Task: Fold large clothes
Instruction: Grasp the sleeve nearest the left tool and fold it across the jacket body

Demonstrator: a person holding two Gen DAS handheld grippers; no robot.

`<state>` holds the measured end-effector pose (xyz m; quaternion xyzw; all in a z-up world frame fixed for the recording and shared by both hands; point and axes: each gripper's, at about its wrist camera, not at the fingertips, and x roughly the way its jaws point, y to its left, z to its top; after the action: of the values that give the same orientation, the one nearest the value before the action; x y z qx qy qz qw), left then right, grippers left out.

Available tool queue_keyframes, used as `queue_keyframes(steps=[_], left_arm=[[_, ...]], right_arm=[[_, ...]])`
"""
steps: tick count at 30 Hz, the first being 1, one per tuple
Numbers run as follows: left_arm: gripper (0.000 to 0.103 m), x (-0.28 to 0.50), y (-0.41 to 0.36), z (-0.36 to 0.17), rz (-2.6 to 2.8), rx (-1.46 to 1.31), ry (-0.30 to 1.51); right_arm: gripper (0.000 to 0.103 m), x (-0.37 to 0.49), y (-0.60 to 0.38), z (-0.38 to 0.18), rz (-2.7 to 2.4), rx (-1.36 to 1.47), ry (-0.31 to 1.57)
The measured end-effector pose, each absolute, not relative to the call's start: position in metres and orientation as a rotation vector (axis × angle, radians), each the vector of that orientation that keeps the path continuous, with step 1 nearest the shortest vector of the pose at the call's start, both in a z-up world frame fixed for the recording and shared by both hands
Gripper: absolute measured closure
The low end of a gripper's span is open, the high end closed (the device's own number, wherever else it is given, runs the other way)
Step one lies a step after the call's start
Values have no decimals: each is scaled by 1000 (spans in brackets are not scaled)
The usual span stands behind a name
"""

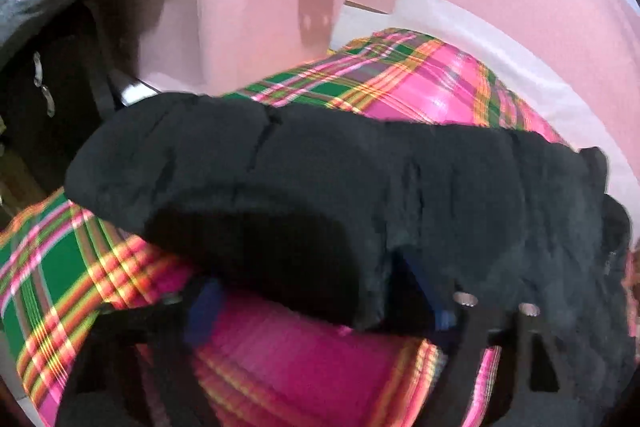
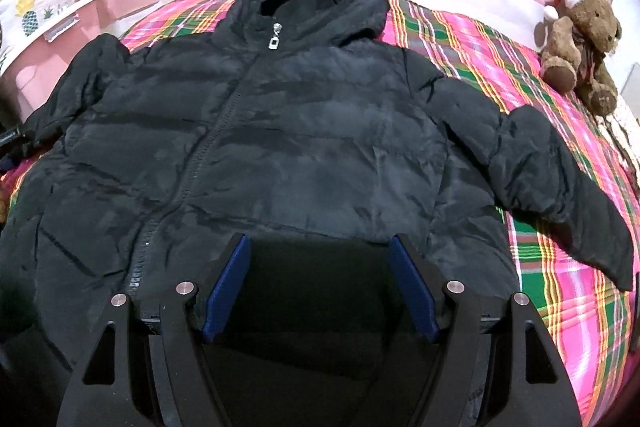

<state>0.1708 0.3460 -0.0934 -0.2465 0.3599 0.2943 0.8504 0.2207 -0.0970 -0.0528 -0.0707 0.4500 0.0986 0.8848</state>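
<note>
A big black puffy jacket (image 2: 256,131) lies flat on the bed, on top of a bright blanket (image 2: 560,247) with pink, green and yellow checks. In the right wrist view the jacket fills the middle of the picture. Its zipper is done up, and the little silver zipper pull (image 2: 275,37) sits near the collar in the upper middle. One sleeve (image 2: 560,183) stretches out toward the right side of the picture. The right hand-held gripper (image 2: 320,291) is at the bottom middle, over the bottom edge of the jacket. Its two blue pads (image 2: 224,291) are spread wide apart and hold nothing. A brown teddy bear (image 2: 580,43) with a red Santa hat sits at the upper right, well apart from the jacket. In the left wrist view the picture is blurry. The other sleeve (image 1: 320,195) lies across the middle of the picture like a fat black roll. The left hand-held gripper (image 1: 320,311) is at the bottom, with the sleeve lying over it. A bit of blue shows on each side under the black cloth, but I cannot tell if it is pinching the sleeve. A pink box (image 1: 240,19) stands in the upper left, behind the blanket.
</note>
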Motion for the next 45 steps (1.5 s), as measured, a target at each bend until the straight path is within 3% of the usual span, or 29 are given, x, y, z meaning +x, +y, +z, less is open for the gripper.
queue_keyframes(steps=[1,3,6,15,20,24,29,34,36,39,45], left_arm=[[47,173,347,-92,617,-516,750],[72,175,350,-88,598,-519,737],[82,179,342,-67,579,-461,724],[84,181,284,50,419,-317,572],[84,207,216,100,245,-241,533],[84,243,151,106,107,-177,560],[84,285,82,76,-58,-173,641],[75,313,28,34,-171,-191,718],[52,317,11,23,-202,-198,737],[29,311,-9,18,-266,-226,731],[24,301,-24,26,-358,-243,714]], right_arm=[[31,221,-99,-53,204,-142,936],[31,220,-101,-53,202,-136,935],[31,219,-106,-52,199,-127,933],[31,201,-130,-34,205,-77,879],[31,190,-148,-23,197,-45,843],[31,183,-166,-19,178,-20,832],[31,177,-187,-23,140,-2,837],[31,176,-206,-30,106,15,848],[31,178,-212,-33,94,22,856],[31,180,-216,-35,85,25,858],[31,184,-216,-29,80,29,840]])
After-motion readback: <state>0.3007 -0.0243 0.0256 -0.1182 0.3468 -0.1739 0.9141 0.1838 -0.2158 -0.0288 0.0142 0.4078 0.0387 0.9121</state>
